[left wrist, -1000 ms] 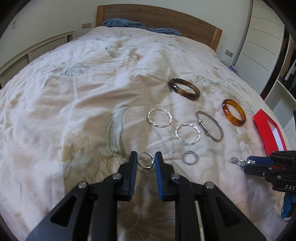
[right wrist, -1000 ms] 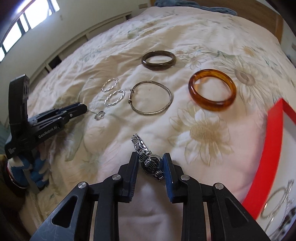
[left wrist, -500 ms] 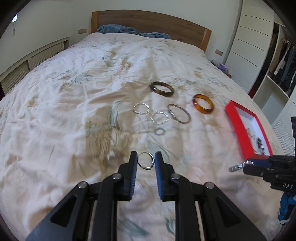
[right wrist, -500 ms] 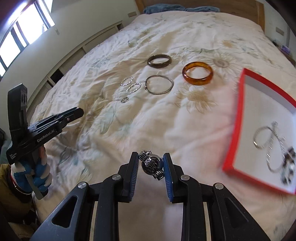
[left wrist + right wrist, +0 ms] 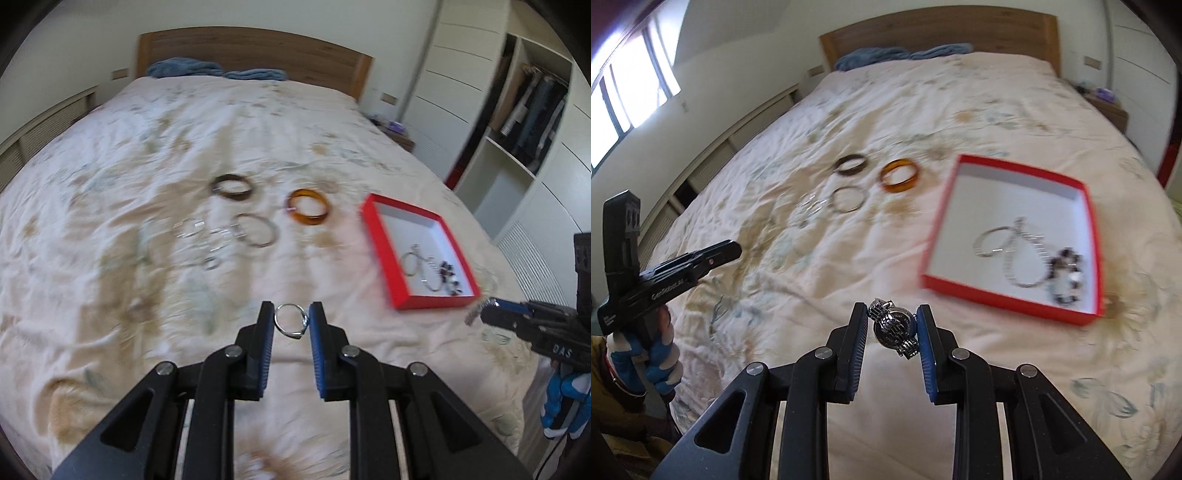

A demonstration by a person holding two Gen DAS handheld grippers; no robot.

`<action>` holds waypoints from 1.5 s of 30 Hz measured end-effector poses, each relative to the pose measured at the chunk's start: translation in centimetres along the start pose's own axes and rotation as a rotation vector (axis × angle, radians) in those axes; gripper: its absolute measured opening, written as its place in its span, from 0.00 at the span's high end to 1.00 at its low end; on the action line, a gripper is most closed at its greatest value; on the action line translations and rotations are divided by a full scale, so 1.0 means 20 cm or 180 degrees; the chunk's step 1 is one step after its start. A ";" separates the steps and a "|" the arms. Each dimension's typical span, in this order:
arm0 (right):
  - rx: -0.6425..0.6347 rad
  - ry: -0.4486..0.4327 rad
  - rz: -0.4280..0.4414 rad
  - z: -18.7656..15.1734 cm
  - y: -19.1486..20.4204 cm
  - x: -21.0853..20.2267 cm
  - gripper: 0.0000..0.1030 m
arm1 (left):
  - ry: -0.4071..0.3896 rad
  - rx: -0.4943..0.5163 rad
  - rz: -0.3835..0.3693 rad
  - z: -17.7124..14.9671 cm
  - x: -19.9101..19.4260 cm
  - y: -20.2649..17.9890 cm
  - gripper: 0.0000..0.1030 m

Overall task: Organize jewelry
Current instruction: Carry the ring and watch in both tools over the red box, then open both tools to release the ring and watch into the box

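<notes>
My left gripper point(image 5: 291, 320) is shut on a small silver ring point(image 5: 290, 324), held in the air above the bed. My right gripper point(image 5: 893, 325) is shut on a silver wristwatch point(image 5: 894, 328), also lifted off the quilt. A red box point(image 5: 1086, 221) with a white inside lies on the bed to the right and holds several silver and beaded pieces point(image 5: 1030, 258). On the quilt beyond lie a dark brown bangle point(image 5: 232, 187), an amber bangle point(image 5: 308, 206), a thin silver bangle point(image 5: 255, 235) and blurred twisted silver hoops point(image 5: 199, 230).
The bed carries a cream floral quilt point(image 5: 110, 184), with a wooden headboard point(image 5: 255, 51) and blue cloth point(image 5: 184, 68) at the far end. White wardrobes and open shelves point(image 5: 517, 129) stand to the right. A window point(image 5: 624, 85) is at the left. Gloved hands point(image 5: 646, 362) hold the grippers.
Both grippers have risen and pulled back from the quilt with the ring and the watch. The loose bangles look smaller and farther, and the red box has come fully into view.
</notes>
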State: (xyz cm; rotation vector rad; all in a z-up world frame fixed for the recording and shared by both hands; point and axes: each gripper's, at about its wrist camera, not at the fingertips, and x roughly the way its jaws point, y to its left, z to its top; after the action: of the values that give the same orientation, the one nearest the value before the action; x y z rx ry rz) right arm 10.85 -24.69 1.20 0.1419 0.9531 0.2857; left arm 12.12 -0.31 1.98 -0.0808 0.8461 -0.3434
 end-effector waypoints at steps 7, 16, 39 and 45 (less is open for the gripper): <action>0.0150 -0.0153 -0.0222 0.14 -0.33 0.00 0.74 | 0.0096 0.0384 -0.0293 0.21 0.27 -0.39 0.83; 0.0352 -0.0223 -0.0362 0.43 -0.75 0.26 0.74 | 0.0332 0.0667 -0.0417 0.52 0.87 -0.79 0.83; 0.0092 0.0167 -0.0535 0.40 -0.96 0.65 0.71 | 0.0854 0.0559 -0.0189 0.53 1.41 -0.89 0.82; 0.0182 0.0042 -0.0622 0.37 -0.94 0.44 0.69 | 0.0686 0.0467 -0.0231 0.58 1.20 -0.89 0.74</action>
State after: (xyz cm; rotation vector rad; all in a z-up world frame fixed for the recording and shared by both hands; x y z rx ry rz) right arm 25.14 -39.94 -6.00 0.0983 0.9808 0.0797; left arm 30.74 -25.70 -4.02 0.0632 1.0300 -0.4874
